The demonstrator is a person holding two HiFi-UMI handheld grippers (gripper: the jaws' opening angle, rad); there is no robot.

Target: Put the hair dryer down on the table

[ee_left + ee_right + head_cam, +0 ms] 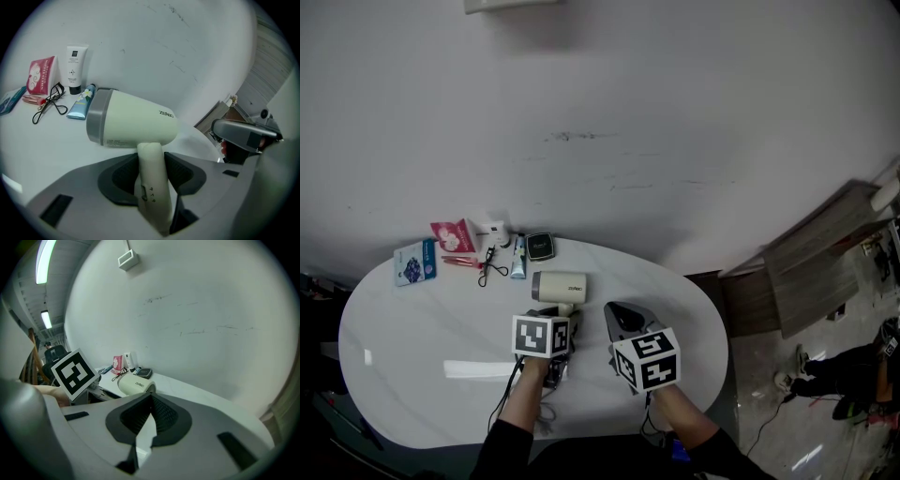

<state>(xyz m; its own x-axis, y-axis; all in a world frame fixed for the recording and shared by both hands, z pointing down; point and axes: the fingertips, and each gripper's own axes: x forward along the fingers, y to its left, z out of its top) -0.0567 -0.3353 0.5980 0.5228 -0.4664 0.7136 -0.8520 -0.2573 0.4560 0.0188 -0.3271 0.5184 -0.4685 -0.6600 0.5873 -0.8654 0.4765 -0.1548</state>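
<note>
A cream hair dryer (560,286) with a grey rear band lies on its side on the white oval table (412,347), near the middle. Its handle points back toward me. In the left gripper view the hair dryer (136,119) fills the centre, and its handle stands between the dark pads of my left gripper (151,157), which lie against both of its sides. In the head view my left gripper (565,314) sits just behind the dryer. My right gripper (612,309) hovers to the right of it with its tips together and nothing between them; its own view shows the same, with my right gripper (151,397) shut and the hair dryer (136,385) off to the left.
Small toiletries sit along the table's far left: a blue packet (415,262), a pink packet (453,234), a white tube (74,63), an eyelash curler (50,101), a blue tube (82,103) and a dark compact (540,246). A white wall rises behind the table. A person's legs (830,370) are on the floor at right.
</note>
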